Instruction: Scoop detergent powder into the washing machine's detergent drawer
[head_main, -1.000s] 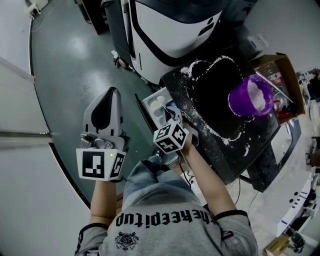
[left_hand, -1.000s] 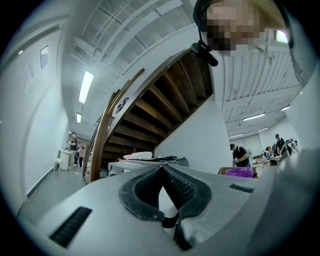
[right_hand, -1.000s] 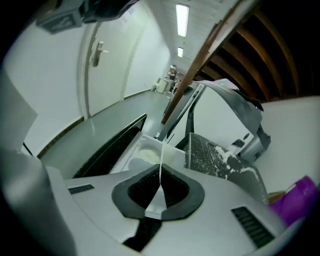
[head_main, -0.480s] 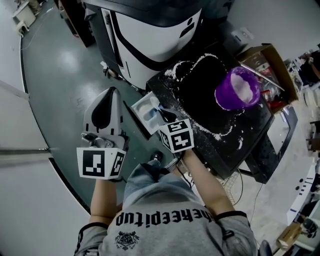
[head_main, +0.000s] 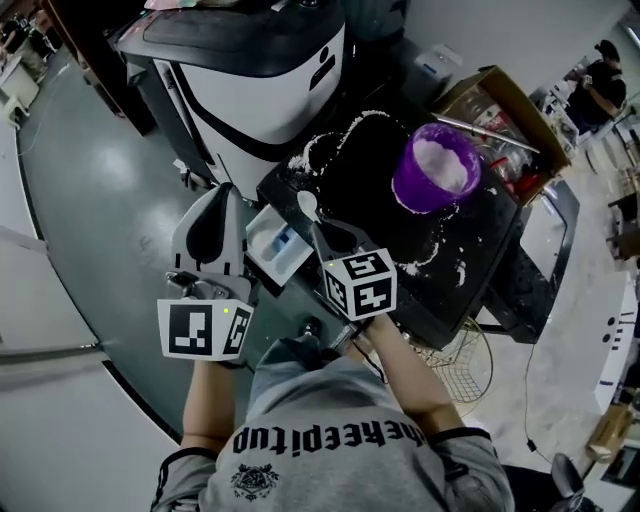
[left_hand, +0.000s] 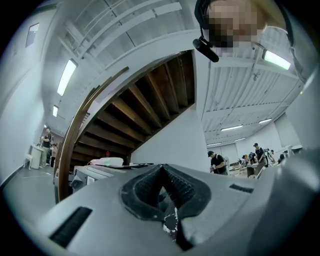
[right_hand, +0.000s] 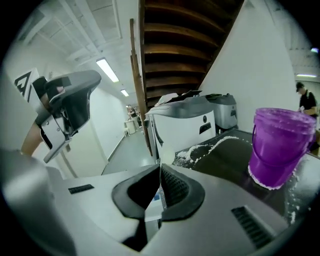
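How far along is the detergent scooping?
Done: drawer is pulled out, bucket of powder stands open. In hand: right gripper shut on the spoon, held between drawer and bucket. Remaining: tipping powder into the drawer; its fill can't be read. Left gripper shut, empty.

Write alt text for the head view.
Seen from above, the right tool holds a white spoon between the open drawer and a purple tub of powder on a powder-strewn black top. The left tool hangs shut, empty, at the left.

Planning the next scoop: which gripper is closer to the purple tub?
Right. The right gripper sits to the lower left of the purple tub; the left gripper is farther left, past the drawer.
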